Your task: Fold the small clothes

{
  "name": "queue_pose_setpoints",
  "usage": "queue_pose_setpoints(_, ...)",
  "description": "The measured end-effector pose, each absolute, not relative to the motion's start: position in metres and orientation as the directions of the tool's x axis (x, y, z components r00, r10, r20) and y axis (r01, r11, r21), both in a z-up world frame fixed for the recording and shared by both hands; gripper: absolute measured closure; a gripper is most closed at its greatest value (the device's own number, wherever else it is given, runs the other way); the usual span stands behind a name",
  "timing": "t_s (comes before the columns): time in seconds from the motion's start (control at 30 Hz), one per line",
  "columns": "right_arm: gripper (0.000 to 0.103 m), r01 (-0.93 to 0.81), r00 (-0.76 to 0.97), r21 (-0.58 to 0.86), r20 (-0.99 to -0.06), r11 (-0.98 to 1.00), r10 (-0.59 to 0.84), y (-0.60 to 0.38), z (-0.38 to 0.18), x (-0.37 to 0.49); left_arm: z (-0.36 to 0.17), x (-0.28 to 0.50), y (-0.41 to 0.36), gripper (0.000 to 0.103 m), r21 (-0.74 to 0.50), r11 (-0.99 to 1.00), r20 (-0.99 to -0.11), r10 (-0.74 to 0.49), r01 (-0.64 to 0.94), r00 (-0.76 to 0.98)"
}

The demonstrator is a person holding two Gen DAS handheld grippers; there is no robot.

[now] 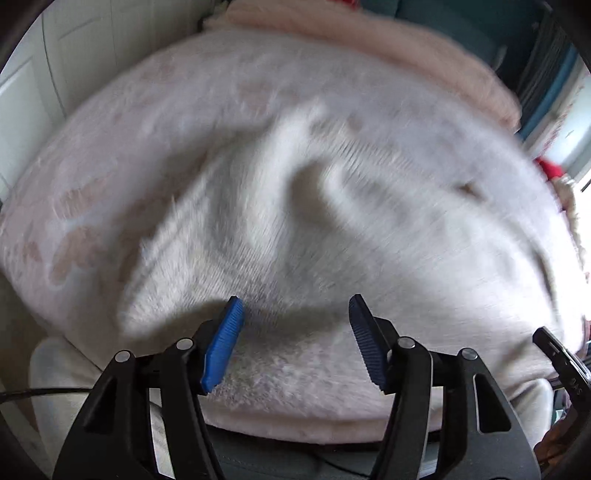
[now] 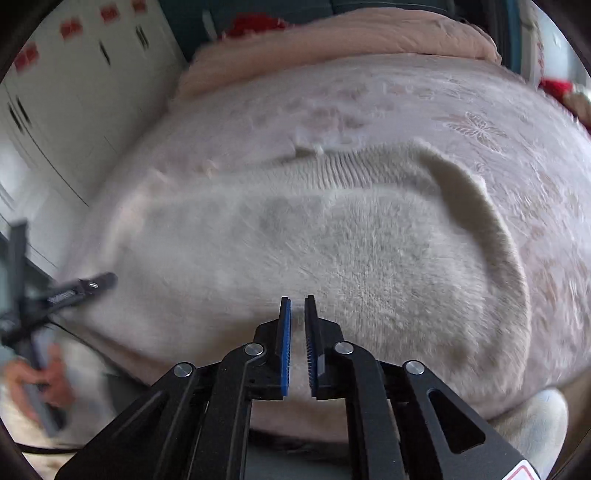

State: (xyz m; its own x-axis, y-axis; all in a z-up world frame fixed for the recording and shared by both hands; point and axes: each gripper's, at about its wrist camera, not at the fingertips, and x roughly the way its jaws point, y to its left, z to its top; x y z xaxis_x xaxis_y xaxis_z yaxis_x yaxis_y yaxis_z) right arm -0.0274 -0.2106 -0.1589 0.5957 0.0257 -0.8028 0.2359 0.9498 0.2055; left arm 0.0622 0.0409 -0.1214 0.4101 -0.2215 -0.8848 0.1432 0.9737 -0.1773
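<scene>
A fuzzy cream knit garment lies spread on a pale pink bedspread, its ribbed edge toward the far side and one side rolled up at the right. It also shows in the left wrist view, rumpled and motion-blurred. My left gripper is open and empty, hovering over the garment's near edge. My right gripper has its blue pads nearly together with nothing between them, above the garment's near part. The left gripper also shows at the left of the right wrist view, held by a hand.
A folded pink blanket lies at the far end of the bed. White cabinet doors stand to the left. Red items sit at the far right. The bed's near edge is just below the grippers.
</scene>
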Motion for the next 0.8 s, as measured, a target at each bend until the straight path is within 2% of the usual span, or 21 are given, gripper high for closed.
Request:
queue_pose_setpoints(0.03, 0.103, 0.25, 0.581, 0.217, -0.813, 0.944, 0.033, -0.22, -0.169, -0.024, -0.125, 0.064, 0.043, 0.045, -0.186, 0.972, -0.88, -0.23, 0.144, 0.415)
queue_pose_setpoints(0.1, 0.103, 0.291, 0.594, 0.326, -0.799, 0.9, 0.097, -0.242, -0.175, -0.03, -0.118, 0.06, 0.05, 0.045, -0.215, 0.964, -0.867, -0.262, 0.157, 0.424)
queue_pose_setpoints(0.13, 0.102, 0.317, 0.6, 0.333, -0.796, 0.888, 0.084, -0.249, -0.171, -0.037, -0.11, 0.057, 0.057, 0.045, -0.25, 0.957, -0.857, -0.29, 0.149, 0.425)
queue_pose_setpoints(0.17, 0.092, 0.339, 0.608, 0.312, -0.792, 0.887, 0.046, -0.251, -0.159, -0.045, -0.104, 0.054, 0.066, 0.045, -0.285, 0.949, -0.844, -0.316, 0.137, 0.434)
queue_pose_setpoints(0.2, 0.091, 0.339, 0.619, 0.307, -0.785, 0.889, 0.035, -0.254, -0.151, -0.05, -0.097, 0.051, 0.078, 0.045, -0.327, 0.937, -0.822, -0.345, 0.119, 0.453)
queue_pose_setpoints(0.27, 0.091, 0.319, 0.649, 0.326, -0.76, 0.89, 0.046, -0.249, -0.131, -0.061, -0.085, 0.04, 0.108, 0.039, -0.433, 0.899, -0.759, -0.404, 0.068, 0.51)
queue_pose_setpoints(0.3, 0.091, 0.299, 0.663, 0.344, -0.746, 0.89, 0.066, -0.248, -0.125, -0.062, -0.083, 0.035, 0.122, 0.033, -0.456, 0.89, -0.751, -0.4, 0.026, 0.526)
queue_pose_setpoints(0.53, 0.092, 0.102, 0.655, 0.304, -0.737, 0.947, 0.166, -0.169, -0.111, -0.003, -0.105, 0.009, 0.164, 0.032, -0.498, 0.849, -0.8, -0.373, -0.174, 0.47)
queue_pose_setpoints(0.67, 0.096, 0.054, 0.61, 0.249, -0.775, 0.967, 0.166, -0.132, -0.125, 0.04, -0.125, 0.012, 0.156, 0.026, -0.513, 0.834, -0.815, -0.4, -0.202, 0.418)
queue_pose_setpoints(0.8, 0.096, 0.067, 0.581, 0.211, -0.803, 0.975, 0.134, -0.124, -0.137, 0.064, -0.127, 0.026, 0.151, 0.023, -0.551, 0.81, -0.785, -0.421, -0.201, 0.454)
